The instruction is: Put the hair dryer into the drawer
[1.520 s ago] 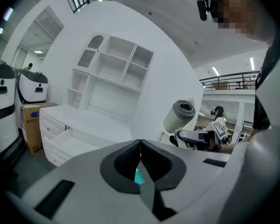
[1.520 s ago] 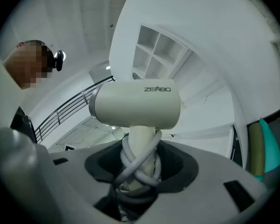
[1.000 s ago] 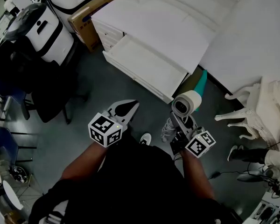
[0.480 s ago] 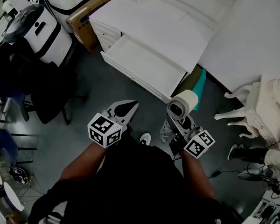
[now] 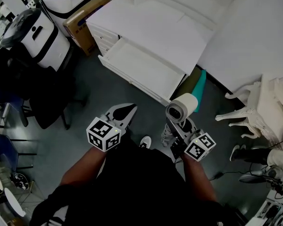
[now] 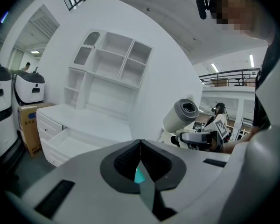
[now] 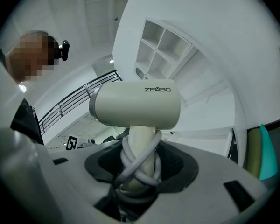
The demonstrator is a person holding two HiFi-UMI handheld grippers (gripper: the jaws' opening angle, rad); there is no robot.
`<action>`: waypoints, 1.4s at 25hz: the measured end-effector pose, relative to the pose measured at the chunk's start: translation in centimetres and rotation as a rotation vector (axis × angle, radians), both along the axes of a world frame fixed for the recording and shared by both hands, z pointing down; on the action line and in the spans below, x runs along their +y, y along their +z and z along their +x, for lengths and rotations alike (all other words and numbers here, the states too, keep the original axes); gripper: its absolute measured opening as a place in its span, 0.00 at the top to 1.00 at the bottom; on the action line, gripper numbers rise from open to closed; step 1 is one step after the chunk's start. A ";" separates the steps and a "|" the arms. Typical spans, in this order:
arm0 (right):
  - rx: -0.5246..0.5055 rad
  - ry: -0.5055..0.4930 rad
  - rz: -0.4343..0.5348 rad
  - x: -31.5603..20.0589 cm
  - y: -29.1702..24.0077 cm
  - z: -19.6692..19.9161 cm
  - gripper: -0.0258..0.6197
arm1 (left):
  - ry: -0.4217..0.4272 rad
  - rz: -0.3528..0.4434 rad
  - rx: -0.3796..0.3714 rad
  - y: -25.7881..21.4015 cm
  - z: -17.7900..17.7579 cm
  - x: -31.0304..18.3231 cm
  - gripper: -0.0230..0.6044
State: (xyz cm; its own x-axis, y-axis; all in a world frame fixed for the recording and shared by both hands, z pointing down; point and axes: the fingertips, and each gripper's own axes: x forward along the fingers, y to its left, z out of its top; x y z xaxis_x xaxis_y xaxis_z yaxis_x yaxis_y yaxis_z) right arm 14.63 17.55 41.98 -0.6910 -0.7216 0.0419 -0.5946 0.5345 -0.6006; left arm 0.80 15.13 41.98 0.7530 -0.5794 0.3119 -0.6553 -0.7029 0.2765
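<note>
1. Your left gripper (image 5: 126,111) hangs over the dark floor with its jaws pressed together on nothing. It is idle.
2. Your right gripper (image 5: 179,128) is clamped on the handle of the hair dryer (image 5: 180,108), barrel end up. A grey cord (image 7: 130,167) is wound round the handle inside the grip.
3. The barrel side reads "ZEABO" (image 7: 157,89) in the right gripper view. No other writing is legible; the cubes carry only square markers.
4. The dryer is in the air over the floor, short of the drawer's front edge and near its right front corner. It is not over the drawer yet.
5. The drawer (image 5: 144,67) stands pulled out of the white desk (image 5: 155,27), and nothing shows inside it.
6. Step looks like the carry, with grasp done and placing not begun.
7. Next move likely calls for you to bring the dryer forward and left over the front edge. Lower it onto the drawer floor, lay it flat, then release. Mind the barrel clearing the front wall.
</note>
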 end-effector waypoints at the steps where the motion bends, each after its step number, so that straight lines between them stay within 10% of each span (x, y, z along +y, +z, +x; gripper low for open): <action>1: 0.001 0.000 -0.001 0.0 0.1 0.0 0.62 | 0.001 0.000 -0.001 0.0 0.1 0.0 0.95; 35: -0.009 0.081 -0.027 -6.6 1.3 3.0 0.62 | 0.073 -0.039 -0.047 1.6 1.8 -6.5 0.95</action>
State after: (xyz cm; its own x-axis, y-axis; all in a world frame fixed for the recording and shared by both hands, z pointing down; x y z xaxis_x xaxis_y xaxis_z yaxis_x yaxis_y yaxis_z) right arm 17.60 10.91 43.30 -0.6305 -0.7742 0.0559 -0.6300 0.4683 -0.6195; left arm 2.56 8.61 43.59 0.7769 -0.5101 0.3691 -0.6155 -0.7386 0.2749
